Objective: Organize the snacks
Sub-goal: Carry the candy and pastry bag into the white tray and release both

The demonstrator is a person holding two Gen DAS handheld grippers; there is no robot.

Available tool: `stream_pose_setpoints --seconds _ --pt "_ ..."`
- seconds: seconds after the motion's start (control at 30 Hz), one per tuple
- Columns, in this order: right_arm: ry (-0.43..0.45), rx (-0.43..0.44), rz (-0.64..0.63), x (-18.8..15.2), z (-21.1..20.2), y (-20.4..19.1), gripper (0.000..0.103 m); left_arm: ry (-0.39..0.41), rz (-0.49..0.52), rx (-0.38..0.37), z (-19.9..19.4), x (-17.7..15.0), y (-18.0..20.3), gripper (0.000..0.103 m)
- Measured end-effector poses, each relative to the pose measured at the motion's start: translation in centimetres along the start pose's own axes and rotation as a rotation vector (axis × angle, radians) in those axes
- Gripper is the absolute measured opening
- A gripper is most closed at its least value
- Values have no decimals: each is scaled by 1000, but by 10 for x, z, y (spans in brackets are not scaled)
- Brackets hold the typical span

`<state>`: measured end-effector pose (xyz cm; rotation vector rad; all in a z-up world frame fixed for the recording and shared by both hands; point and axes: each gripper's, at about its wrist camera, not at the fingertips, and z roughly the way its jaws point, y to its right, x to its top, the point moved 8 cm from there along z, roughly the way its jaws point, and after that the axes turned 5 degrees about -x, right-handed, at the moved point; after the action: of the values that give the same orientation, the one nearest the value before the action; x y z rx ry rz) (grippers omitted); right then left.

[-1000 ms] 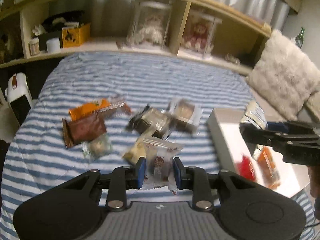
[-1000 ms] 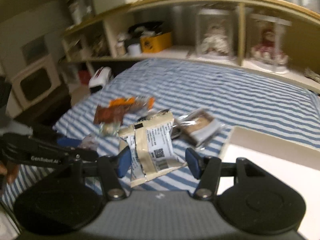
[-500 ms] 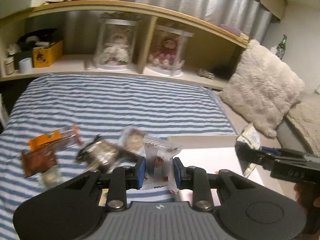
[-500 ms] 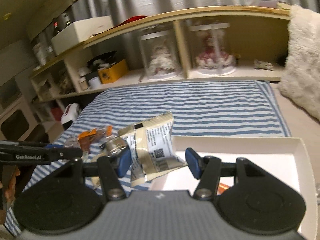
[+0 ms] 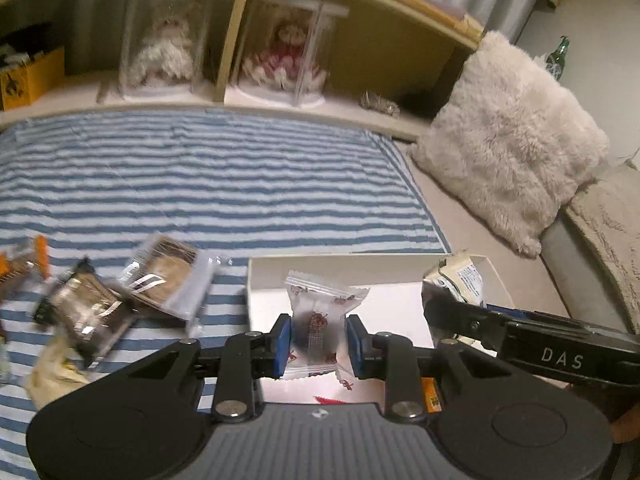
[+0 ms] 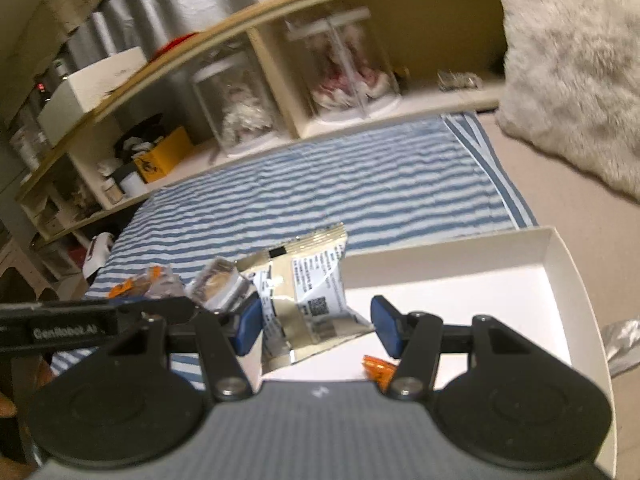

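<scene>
My left gripper (image 5: 316, 342) is shut on a white candy wrapper with red print (image 5: 320, 316) and holds it over the near left part of the white box (image 5: 360, 264). My right gripper (image 6: 314, 326) holds a cream and silver snack packet (image 6: 304, 292) over the same white box (image 6: 552, 248); the packet rests against the left pad while the right pad stands a little off it. The right gripper with its packet (image 5: 460, 276) also shows in the left wrist view. Loose snacks (image 5: 120, 292) lie on the striped blanket (image 5: 200, 168) to the left of the box.
An orange packet (image 6: 378, 368) lies in the box. A fluffy pillow (image 5: 516, 144) leans at the right. A wooden shelf (image 5: 248, 92) with doll cases runs along the back. A yellow box (image 6: 160, 156) sits on the shelf at left.
Both grippers have moved right, from above the snack pile on the blanket to above the white box, each still carrying its packet.
</scene>
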<state>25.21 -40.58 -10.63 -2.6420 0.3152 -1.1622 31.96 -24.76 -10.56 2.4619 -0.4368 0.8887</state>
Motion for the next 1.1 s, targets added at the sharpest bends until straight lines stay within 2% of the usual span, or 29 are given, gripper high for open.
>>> stream_pose_setpoints --seconds 0.33,0.53,0.77,0.83,0.87,0.9,1.1 --pt "-75 -30 91 -1 38 28 64 -46 -15 -14 55 7 -6 32" --pt "-129 -63 137 -7 62 42 64 -65 -18 -4 71 6 -17 32" --pt "-111 -43 163 -6 71 42 65 -37 -6 -5 75 14 -22 33" --pt "-104 -39 179 -4 73 44 67 -36 7 6 74 17 -20 46" --pt "-100 -39 183 -3 73 45 73 -36 13 9 72 17 -19 54" --pt "-99 -55 188 -3 71 48 79 -33 20 11 70 17 -18 58" --pt "-107 -100 175 -2 59 55 84 -57 39 39 61 10 -16 64"
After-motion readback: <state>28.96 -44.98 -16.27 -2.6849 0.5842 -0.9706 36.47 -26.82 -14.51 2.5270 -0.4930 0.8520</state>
